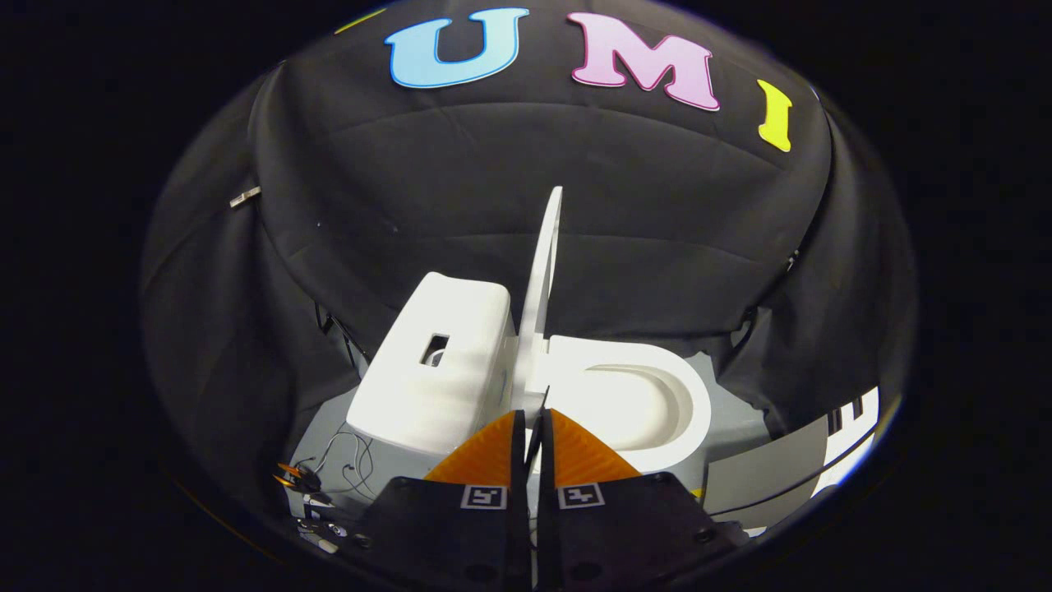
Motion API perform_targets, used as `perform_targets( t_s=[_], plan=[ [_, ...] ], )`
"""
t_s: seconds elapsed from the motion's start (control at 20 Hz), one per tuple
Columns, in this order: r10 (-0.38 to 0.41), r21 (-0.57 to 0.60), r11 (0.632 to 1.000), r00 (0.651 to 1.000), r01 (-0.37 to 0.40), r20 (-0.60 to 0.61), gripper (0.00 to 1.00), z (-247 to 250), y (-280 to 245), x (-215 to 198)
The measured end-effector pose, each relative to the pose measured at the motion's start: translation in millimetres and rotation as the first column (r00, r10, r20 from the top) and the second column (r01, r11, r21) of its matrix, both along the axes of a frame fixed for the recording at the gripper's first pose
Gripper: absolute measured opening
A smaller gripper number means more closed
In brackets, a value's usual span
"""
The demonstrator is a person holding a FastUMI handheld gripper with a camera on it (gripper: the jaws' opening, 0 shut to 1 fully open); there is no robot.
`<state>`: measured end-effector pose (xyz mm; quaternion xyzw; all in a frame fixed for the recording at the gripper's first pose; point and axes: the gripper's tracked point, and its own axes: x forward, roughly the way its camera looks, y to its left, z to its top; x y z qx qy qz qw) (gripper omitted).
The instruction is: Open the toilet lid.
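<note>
- The toilet lid (544, 279) stands upright, seen edge-on as a thin white slab rising from the back of the toilet bowl (657, 403), between the bowl and the tank (436, 362).
- The bowl lies open to the right of the lid, its oval hollow in plain sight.
- The tank sits just left of the lid, touching or nearly touching its base; a small rectangular opening shows in the tank's top face.
- The gripper (532, 423) is narrowed almost to nothing, its two fingers side by side with only a thin slit between them, holding nothing that can be seen.
- The fingertips point at the foot of the lid, just short of where it meets the bowl; whether they touch the toilet is hard to tell from this angle.
- Left of the tank and lower, a tangle of thin wires (345, 460) lies on the grey floor (740, 427).
- Black cloth (411, 181) hangs behind the lid.
</note>
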<state>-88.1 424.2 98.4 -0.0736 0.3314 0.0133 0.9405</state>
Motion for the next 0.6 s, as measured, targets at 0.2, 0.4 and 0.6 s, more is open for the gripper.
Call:
perform_targets(
  t_s=[0.2,0.4,0.6],
  plan=[
    [0.004,-0.048,0.999,1.0,-0.004,0.02,0.08,-1.7,20.7,0.0],
    [0.009,-0.09,0.996,0.999,-0.005,0.038,0.09,-3.5,36.7,1.0],
    [0.03,-0.121,0.992,0.999,-0.024,0.045,0.09,-5.5,52.1,0.8]
  ],
)
